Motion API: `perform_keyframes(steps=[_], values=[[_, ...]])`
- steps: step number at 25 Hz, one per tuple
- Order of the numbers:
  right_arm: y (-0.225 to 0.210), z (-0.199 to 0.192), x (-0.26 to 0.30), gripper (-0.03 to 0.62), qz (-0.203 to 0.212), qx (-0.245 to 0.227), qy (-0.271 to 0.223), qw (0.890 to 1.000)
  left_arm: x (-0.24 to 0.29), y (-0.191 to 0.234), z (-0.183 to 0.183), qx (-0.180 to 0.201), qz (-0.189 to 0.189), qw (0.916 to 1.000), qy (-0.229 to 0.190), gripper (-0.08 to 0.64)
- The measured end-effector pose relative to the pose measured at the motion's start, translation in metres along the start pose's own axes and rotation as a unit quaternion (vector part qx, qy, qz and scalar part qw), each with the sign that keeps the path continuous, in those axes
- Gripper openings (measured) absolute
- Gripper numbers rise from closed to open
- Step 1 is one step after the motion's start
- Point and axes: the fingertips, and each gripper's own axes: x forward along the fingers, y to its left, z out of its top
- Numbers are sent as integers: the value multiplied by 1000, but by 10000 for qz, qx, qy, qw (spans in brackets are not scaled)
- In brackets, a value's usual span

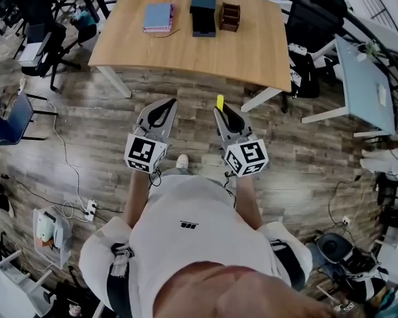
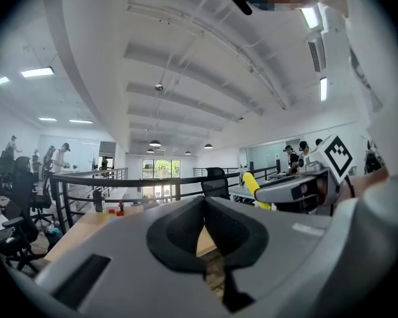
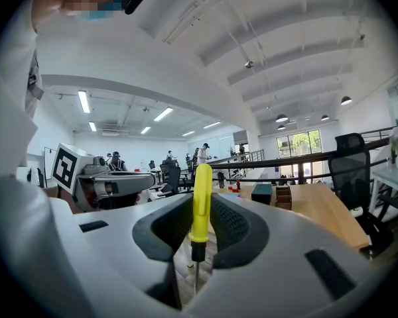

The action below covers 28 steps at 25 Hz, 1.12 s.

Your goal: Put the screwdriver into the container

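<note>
- The surface (image 1: 205, 52) is well ahead, with the brown container (image 1: 230, 16) on its far side.
- The left tongs (image 1: 167, 106) are pressed together, empty.
- The right tongs (image 1: 222, 113) pinch the screwdriver (image 3: 200, 201) upright by its yellow handle. A jolt on the way over could tilt or drop it.

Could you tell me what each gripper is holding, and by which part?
The right gripper grips the screwdriver by its yellow handle; the left gripper holds nothing.
</note>
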Motion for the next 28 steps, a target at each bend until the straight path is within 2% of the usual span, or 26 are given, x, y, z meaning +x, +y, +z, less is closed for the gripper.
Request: perform_keyframes(steps=[16, 28], values=[[-20, 3, 66, 72, -114, 20, -9, 9999, 39, 59, -6, 37, -89, 9999, 41, 9], [-61, 7, 107, 72, -59, 61, 1, 10000, 86, 90, -11, 104, 20, 9999, 102, 9]])
